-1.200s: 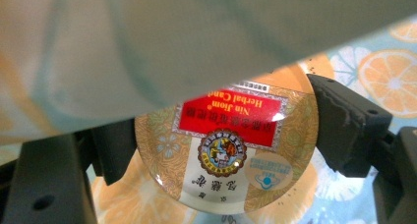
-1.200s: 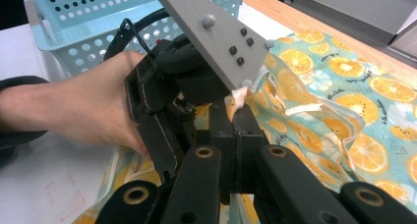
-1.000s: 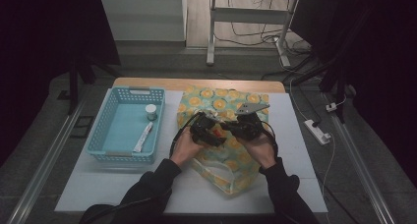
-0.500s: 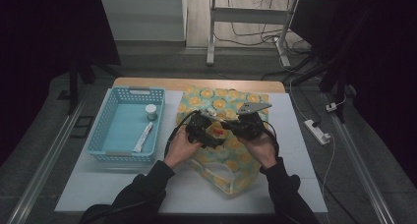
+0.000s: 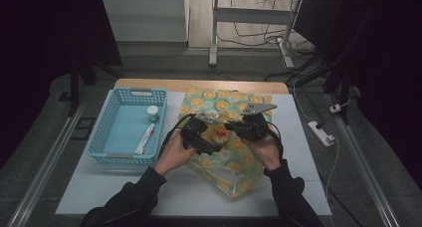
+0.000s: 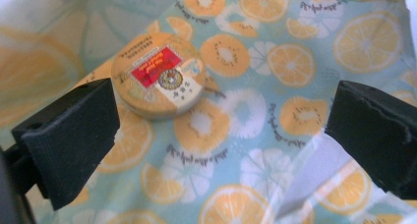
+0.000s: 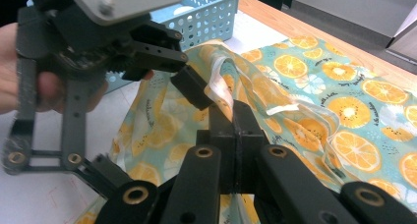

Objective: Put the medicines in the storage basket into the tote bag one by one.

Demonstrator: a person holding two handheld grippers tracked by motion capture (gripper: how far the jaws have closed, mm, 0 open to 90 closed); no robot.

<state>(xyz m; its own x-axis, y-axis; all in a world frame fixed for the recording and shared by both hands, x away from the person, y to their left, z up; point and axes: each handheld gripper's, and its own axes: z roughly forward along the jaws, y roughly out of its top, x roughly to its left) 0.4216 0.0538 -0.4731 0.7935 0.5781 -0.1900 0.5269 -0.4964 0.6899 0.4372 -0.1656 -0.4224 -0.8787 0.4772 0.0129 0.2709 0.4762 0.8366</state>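
Bag w/ citrus print, mid table, round tin on it.
L gripper jaws just opened wide, empty, over tin; R gripper clamped on bag's edge.

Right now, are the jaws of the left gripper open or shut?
Open. In the left gripper view the left gripper has its jaws far apart, having just opened; the round tin lies free on the fruit-print bag.

Blue basket with small jar and tube inside.
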